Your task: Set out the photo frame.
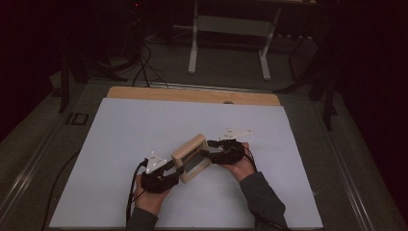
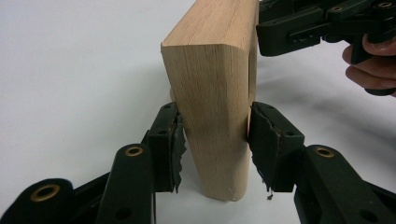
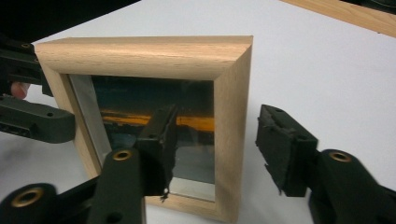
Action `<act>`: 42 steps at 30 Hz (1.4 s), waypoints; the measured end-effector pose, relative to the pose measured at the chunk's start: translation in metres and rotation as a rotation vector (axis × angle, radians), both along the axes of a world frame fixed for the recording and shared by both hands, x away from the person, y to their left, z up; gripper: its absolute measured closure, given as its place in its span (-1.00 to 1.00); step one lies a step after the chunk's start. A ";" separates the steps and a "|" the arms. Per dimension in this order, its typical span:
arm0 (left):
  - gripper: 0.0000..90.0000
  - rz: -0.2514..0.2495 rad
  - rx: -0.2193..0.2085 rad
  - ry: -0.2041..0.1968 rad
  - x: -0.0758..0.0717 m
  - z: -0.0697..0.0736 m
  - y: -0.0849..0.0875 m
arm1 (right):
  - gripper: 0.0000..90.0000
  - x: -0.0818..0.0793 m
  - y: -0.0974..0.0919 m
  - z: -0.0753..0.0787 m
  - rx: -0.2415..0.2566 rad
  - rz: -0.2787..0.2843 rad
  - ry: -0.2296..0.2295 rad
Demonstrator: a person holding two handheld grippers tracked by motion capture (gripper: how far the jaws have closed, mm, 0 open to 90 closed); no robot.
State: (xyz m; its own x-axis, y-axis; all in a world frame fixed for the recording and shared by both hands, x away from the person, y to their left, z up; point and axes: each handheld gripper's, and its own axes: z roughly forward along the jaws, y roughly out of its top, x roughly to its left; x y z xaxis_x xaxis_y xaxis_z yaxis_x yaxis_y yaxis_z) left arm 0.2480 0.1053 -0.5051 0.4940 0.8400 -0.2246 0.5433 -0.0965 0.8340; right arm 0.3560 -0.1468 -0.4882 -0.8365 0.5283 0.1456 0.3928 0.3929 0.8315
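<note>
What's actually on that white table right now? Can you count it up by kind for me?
Light wooden picture frame with a glass front: 1
Black two-jaw grippers, one held in each hand, left and right: 2
Total: 3

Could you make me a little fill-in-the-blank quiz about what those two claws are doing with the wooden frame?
1. The left claw grips the picture frame by one ____ edge.
2. The right claw has its jaws open, one on each side of the frame's ____ rail.
3. The frame stands on a ____ table.
4. The frame is made of light ____.

Missing words: wooden; side; white; wood
</note>
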 end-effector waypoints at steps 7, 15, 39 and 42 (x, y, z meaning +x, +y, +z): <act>0.26 -0.002 -0.005 0.009 0.002 0.000 0.000 | 0.27 0.005 0.000 -0.002 -0.002 0.008 0.017; 0.28 -0.024 -0.023 0.021 0.007 0.000 0.004 | 0.58 0.003 -0.002 -0.001 -0.016 -0.016 0.008; 0.33 -0.194 -0.089 0.040 0.031 -0.005 0.022 | 0.64 -0.008 -0.002 -0.001 -0.043 -0.106 -0.013; 0.33 -0.216 -0.075 0.037 0.035 -0.004 0.022 | 0.64 -0.008 -0.004 0.000 -0.043 -0.115 -0.009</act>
State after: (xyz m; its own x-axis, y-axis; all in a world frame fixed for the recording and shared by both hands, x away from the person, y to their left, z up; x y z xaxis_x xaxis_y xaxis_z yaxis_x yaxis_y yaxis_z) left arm 0.2832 0.1272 -0.5091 0.6508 0.6956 -0.3042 0.5474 -0.1523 0.8229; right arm 0.3476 -0.1509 -0.4886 -0.7715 0.6260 0.1134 0.4295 0.3810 0.8187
